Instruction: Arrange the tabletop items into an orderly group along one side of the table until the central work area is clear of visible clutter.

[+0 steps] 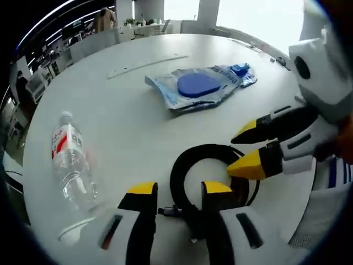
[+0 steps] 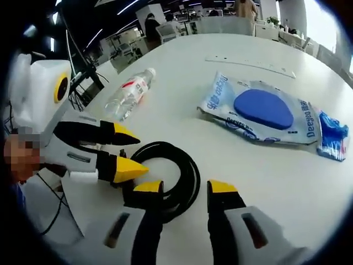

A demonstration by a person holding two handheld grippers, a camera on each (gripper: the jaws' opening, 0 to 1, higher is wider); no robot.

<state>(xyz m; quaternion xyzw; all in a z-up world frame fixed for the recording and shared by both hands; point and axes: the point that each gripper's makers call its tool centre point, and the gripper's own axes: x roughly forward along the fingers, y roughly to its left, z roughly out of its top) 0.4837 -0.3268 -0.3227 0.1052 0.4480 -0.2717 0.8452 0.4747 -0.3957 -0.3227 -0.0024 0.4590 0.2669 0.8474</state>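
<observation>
Open-plan office; rows of desks (image 2: 182,25), ceiling strip lights (image 2: 128,6), large round white table (image 1: 138,121)

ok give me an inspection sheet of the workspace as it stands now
surface: white round table, bare between items
job's things: clear water bottle lying on its side; blue-and-clear package lying flat; coiled black cable
clutter: nothing seen
grippers: left claw and right claw both open, meeting at the coil from opposite sides
cables: the coil, plus a thin wire off the table edge
surroundings: open office with desks, ceiling lights
</observation>
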